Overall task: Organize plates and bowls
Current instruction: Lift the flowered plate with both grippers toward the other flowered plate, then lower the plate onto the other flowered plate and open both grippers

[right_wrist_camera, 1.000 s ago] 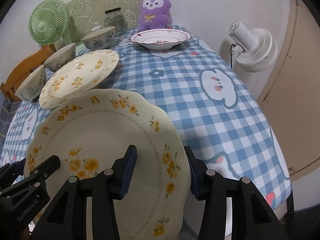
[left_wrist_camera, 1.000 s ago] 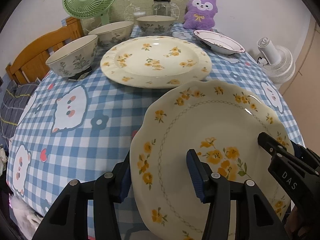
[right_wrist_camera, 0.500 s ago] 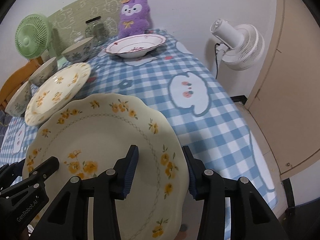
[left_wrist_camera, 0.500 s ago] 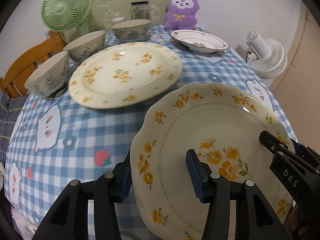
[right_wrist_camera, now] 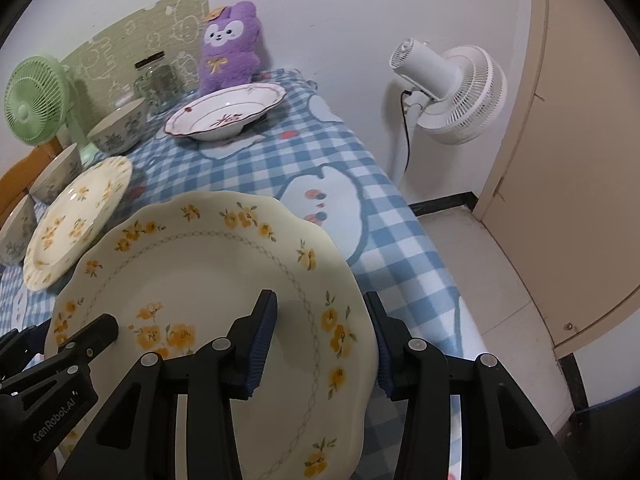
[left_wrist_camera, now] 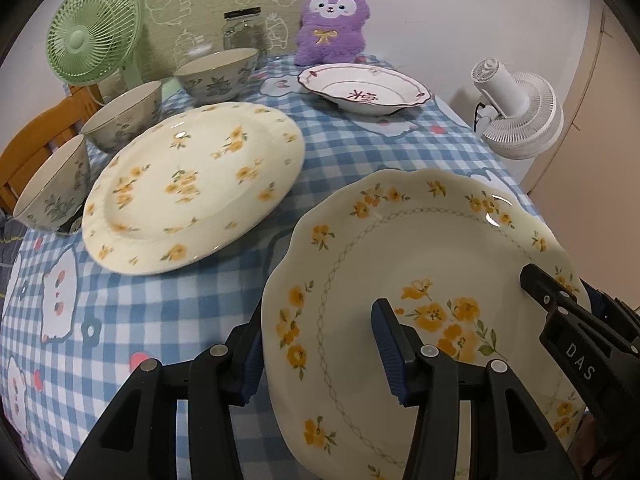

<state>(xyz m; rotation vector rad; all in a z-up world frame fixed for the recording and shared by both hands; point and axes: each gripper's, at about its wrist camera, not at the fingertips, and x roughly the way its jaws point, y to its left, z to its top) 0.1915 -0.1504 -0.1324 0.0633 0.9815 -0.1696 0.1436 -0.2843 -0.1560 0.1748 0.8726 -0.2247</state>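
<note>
Grip first: left gripper (left_wrist_camera: 320,344) clenched on the left rim of the scalloped plate (left_wrist_camera: 420,248), one pad on top near the yellow flowers, the other below the edge. Right gripper (right_wrist_camera: 320,336) clenched in the same way on the opposite rim. No slip between the pads compared with a second ago: same hold, same slight tilt. Carried clear above the tablecloth (left_wrist_camera: 160,308), over the near right part of the table, touching nothing else.

Changed since then: whole view swung. Round flat plate (left_wrist_camera: 192,188) now at the left of the left view instead of straight ahead, with the bowls (left_wrist_camera: 124,116) just beyond it. Much more floor now in the right view, beside the white fan (right_wrist_camera: 452,92).

Probably means a sideways carry, away from the round plate, perhaps toward the red-rimmed dish (left_wrist_camera: 364,92) at the far side; cannot tell the goal for sure. Not yet stacked on anything. Calls next for a level lowering with both hands together, because of a smooth, likely heavy plate held only by two rims.
</note>
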